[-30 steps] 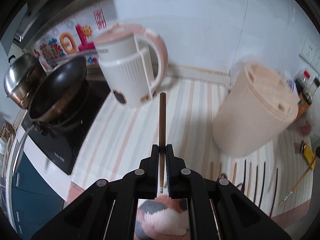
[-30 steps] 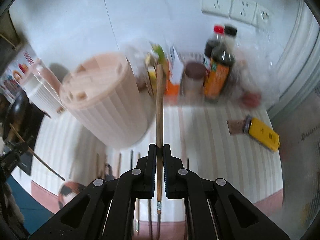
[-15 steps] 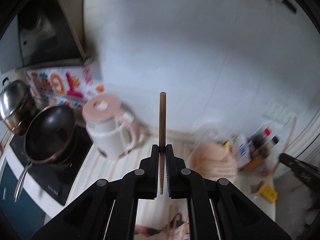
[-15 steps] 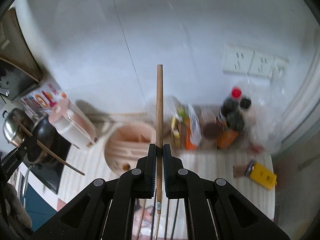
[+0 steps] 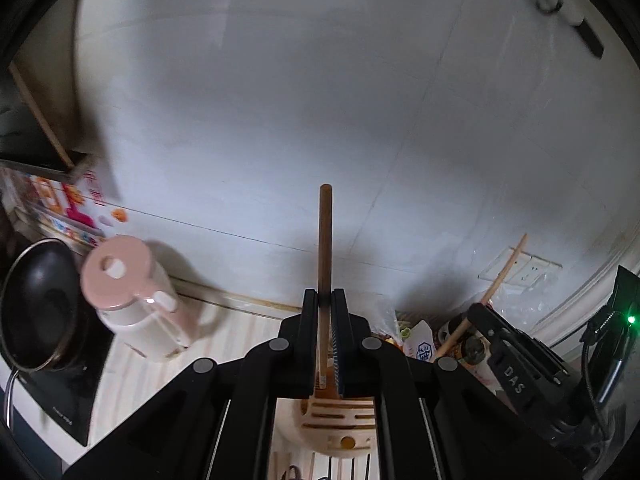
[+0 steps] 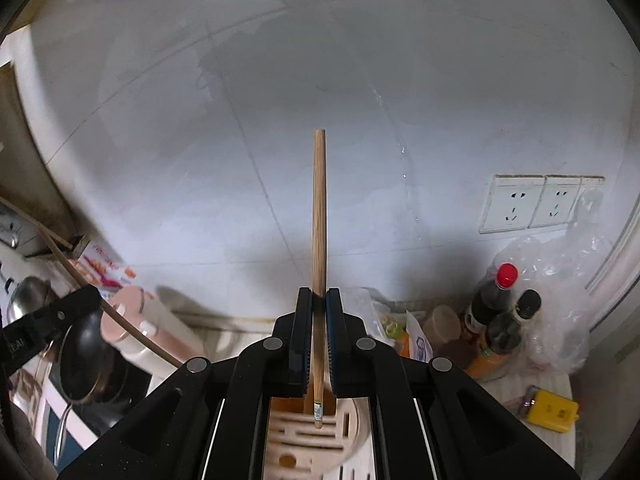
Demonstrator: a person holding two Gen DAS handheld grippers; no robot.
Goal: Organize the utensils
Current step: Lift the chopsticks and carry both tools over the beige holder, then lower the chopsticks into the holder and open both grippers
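I've lifted both grippers off the counter — left gripper [image 5: 325, 300] and right gripper [image 6: 319, 300] each clamped on a chopstick [image 5: 325, 240] [image 6: 319, 216] — now above the slotted holder [image 6: 312, 436], ready to insert.

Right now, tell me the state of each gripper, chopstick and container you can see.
left gripper: shut on a dark chopstick
right gripper: shut on a light chopstick
utensil holder: upright, slotted lid on
pink kettle: lid closed
wok: on the stove
sauce bottles: capped
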